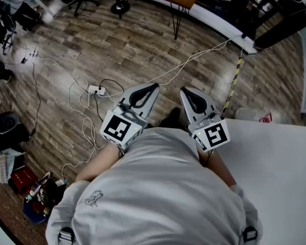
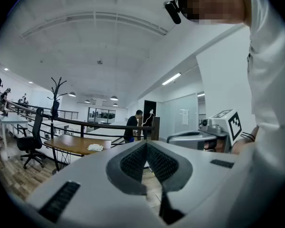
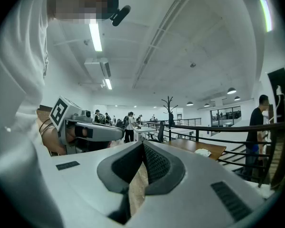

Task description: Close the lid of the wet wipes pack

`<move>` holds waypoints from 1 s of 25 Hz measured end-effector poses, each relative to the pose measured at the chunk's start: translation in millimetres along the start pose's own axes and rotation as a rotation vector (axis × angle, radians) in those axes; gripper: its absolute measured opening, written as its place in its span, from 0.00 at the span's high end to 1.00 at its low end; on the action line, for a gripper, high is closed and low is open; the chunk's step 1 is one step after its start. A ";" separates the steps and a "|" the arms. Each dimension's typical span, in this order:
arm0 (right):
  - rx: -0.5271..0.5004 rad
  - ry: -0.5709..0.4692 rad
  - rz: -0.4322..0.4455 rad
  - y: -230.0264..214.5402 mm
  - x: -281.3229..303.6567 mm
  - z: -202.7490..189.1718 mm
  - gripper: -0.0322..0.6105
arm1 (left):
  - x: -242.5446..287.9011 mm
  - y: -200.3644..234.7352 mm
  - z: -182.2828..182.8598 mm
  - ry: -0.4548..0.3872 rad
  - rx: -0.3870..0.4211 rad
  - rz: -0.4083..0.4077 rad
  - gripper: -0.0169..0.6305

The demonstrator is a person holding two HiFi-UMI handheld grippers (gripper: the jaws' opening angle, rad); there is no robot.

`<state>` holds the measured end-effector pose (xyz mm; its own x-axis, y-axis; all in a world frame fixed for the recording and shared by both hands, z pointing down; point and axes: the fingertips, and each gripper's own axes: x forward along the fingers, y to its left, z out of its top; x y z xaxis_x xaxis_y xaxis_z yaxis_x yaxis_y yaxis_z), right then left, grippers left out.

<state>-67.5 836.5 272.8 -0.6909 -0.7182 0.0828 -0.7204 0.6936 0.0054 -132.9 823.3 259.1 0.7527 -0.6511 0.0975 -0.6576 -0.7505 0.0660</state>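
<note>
1. the person's pale grey shirt (image 1: 163,188) is filling the near part of the head view, covering both hands and the near edge of the flat white table (image 1: 280,162).
2. the left grey-and-white gripper (image 1: 152,87) and the right grey-and-white gripper (image 1: 185,91) are pointing level over the brown wood-plank floor (image 1: 117,45), away from the table, each with its ribbed pads pressed together on nothing.
3. the wet wipes pack (image 1: 254,115) is probably the pale crinkled packet with a red patch lying at the table's far edge, just right of the right gripper and apart from it.
4. lying that close to the edge, it is risking a slide onto the floor if closed tips are pushing the lid sideways rather than down.
5. the white power strip with its looping cables (image 1: 95,90) is lying beyond the grippers and could be catching a foot during a turn.
6. the lid is showing too small to read as open or closed, and neither gripper view is showing the pack.
</note>
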 end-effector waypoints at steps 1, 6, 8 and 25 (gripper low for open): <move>0.004 -0.001 0.002 -7.8 1.0 -0.3 0.90 | 6.6 2.0 0.2 0.000 -0.001 0.004 0.96; 0.015 -0.001 0.007 -48.3 4.4 -3.6 0.90 | 42.4 12.6 1.9 -0.001 0.004 0.018 0.96; 0.022 -0.003 0.016 -65.7 4.1 -6.8 0.90 | 59.6 16.4 1.0 -0.003 0.005 0.025 0.96; -0.003 -0.006 0.074 -218.7 9.4 -5.9 0.89 | 195.6 45.0 13.8 -0.009 0.027 0.063 0.96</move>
<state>83.9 678.4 278.2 -0.7423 -0.6656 0.0769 -0.6674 0.7447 0.0029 -14.8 660.6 267.5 0.7100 -0.6982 0.0921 -0.7030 -0.7105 0.0327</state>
